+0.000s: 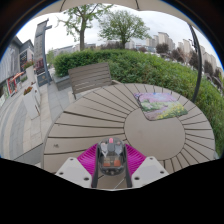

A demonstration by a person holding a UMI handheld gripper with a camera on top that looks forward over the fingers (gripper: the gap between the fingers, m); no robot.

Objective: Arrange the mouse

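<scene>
mouse clamped in gripper, above slatted round table

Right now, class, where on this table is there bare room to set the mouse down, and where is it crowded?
The gripper is shut on the mouse. The table's left half is bare, from the fingers out to the rim by the chair. The centre just ahead of the fingers is bare too. Only the far right is taken, where a mat lies.
</scene>
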